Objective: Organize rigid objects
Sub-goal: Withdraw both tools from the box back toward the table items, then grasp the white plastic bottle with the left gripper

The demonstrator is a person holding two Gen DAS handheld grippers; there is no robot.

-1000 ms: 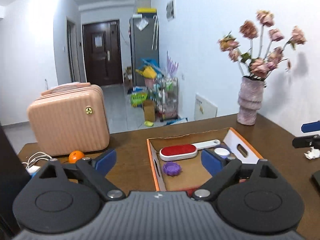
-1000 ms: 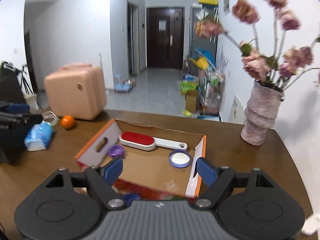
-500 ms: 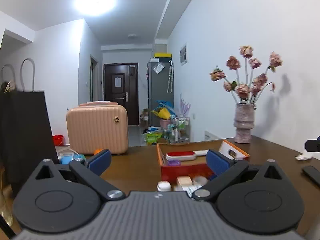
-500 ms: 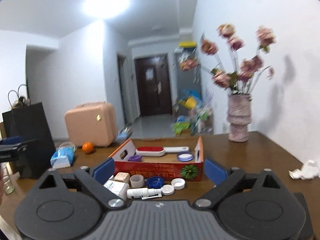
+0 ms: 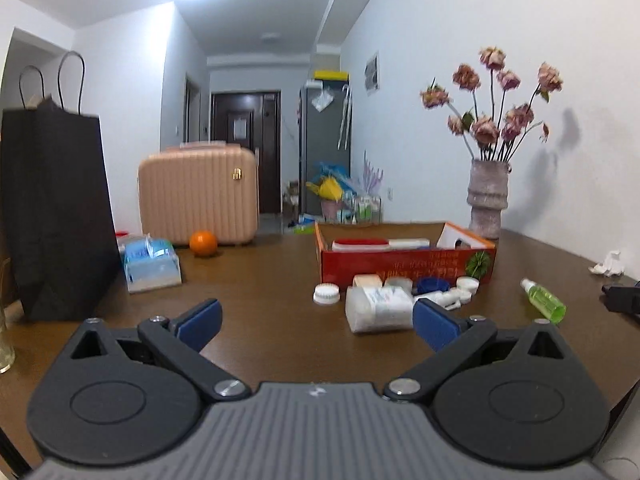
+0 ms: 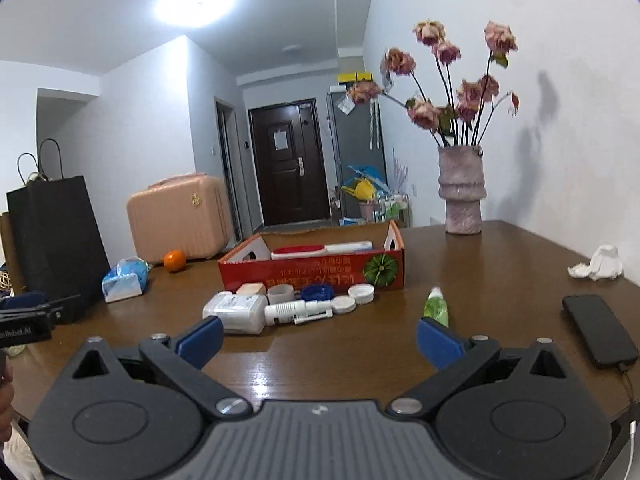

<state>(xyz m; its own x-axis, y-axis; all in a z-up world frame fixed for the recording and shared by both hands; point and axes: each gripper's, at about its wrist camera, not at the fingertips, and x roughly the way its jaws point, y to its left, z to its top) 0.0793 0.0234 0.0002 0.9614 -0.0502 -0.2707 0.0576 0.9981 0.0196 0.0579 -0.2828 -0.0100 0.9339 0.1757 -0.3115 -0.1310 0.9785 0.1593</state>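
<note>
A red cardboard box [image 5: 404,268] [image 6: 312,272] sits mid-table with a red-and-white brush [image 6: 300,251] inside. In front of it lie a white bottle [image 5: 378,308] [image 6: 236,312], a white spray bottle [image 6: 296,313], a blue lid [image 6: 317,292] and several white caps. A green spray bottle [image 5: 544,300] [image 6: 436,308] lies to the right. My left gripper [image 5: 316,318] is open and empty, short of the white bottle. My right gripper [image 6: 319,340] is wide, its jaws closing slightly, with nothing between them, near the table's front.
At the left stand a black paper bag [image 5: 52,216], a tissue pack [image 5: 150,264], an orange [image 5: 203,243] and a pink case [image 5: 198,200]. A vase [image 6: 460,200] of dried flowers stands at the back right. A phone [image 6: 598,328] and crumpled tissue [image 6: 600,268] lie at the right.
Both grippers pulled back from above the box and sank low over the table's near side. Both pairs of jaws spread wider. The loose items before the box came into view.
</note>
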